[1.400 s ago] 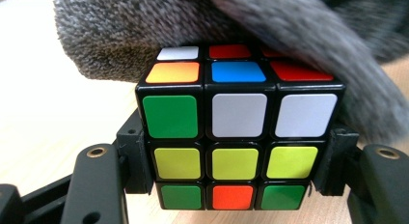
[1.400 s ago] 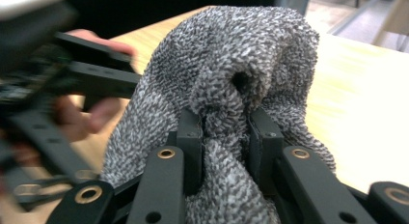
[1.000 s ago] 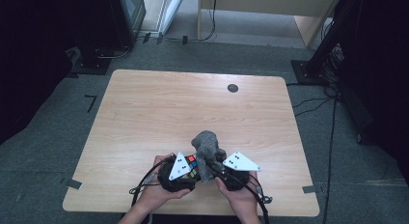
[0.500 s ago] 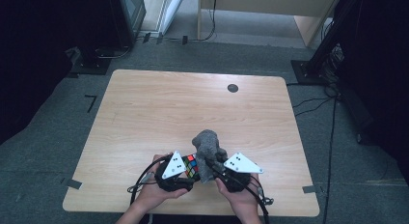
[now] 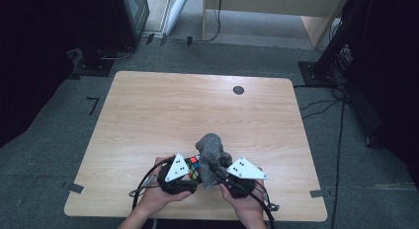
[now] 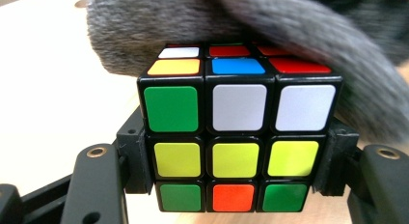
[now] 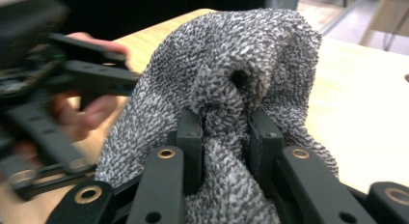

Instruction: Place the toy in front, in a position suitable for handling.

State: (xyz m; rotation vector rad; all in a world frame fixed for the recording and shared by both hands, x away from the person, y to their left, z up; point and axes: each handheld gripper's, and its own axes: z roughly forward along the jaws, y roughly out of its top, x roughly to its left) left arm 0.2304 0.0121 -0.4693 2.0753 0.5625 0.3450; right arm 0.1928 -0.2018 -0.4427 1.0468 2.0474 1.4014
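Right now the work looks to be in the middle of wiping a puzzle cube (image 6: 239, 132) with a grey cloth (image 7: 231, 89). Both things are already picked up and brought together above the near edge of the wooden table (image 5: 163, 110), so the picking-up part is done. The left gripper (image 5: 184, 175) pinches the cube by two opposite sides, its jaws pressed against the lower layers, with the cube standing upright between them. The right gripper (image 5: 228, 174) squeezes a bunched fold of the cloth, and the rest of the fabric billows out ahead of its jaws. Seen from the left gripper view, the cloth lies over the top and far side of the cube, touching it. How much of the cube has been rubbed I cannot tell; the face turned toward the left gripper is bare of cloth, so my guess is that some sides remain, and afterwards both things must be set down. Counting up: one cube, one cloth, two grippers, two hands, and one dark round spot (image 5: 238, 90) far beyond the grippers on the tabletop.
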